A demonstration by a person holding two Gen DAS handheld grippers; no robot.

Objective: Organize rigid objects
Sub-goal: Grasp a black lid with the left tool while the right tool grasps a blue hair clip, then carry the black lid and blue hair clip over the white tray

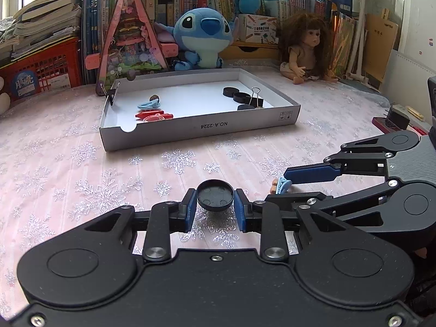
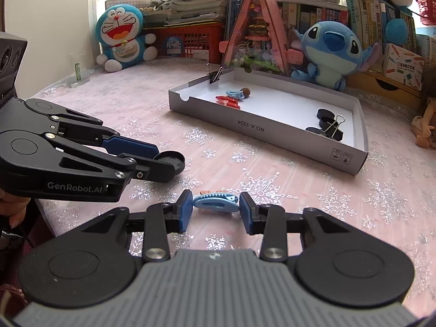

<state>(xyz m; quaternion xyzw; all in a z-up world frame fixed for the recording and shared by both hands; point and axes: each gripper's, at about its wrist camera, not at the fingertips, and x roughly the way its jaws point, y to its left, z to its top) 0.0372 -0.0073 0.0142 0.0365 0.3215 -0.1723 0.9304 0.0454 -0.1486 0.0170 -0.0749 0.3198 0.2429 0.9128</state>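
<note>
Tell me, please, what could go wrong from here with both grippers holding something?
The blue clip is pinched only at its two ends by the right gripper, so it may twist or pop out when lifted. The left gripper holds the black cap by its thin rim; it could slip. The grippers sit close and might bump.

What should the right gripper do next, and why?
Probably lift. The right gripper has its pads against both ends of the blue hair clip on the tablecloth, and a matching clip already lies in the grey box, so carrying it there seems next.
</note>
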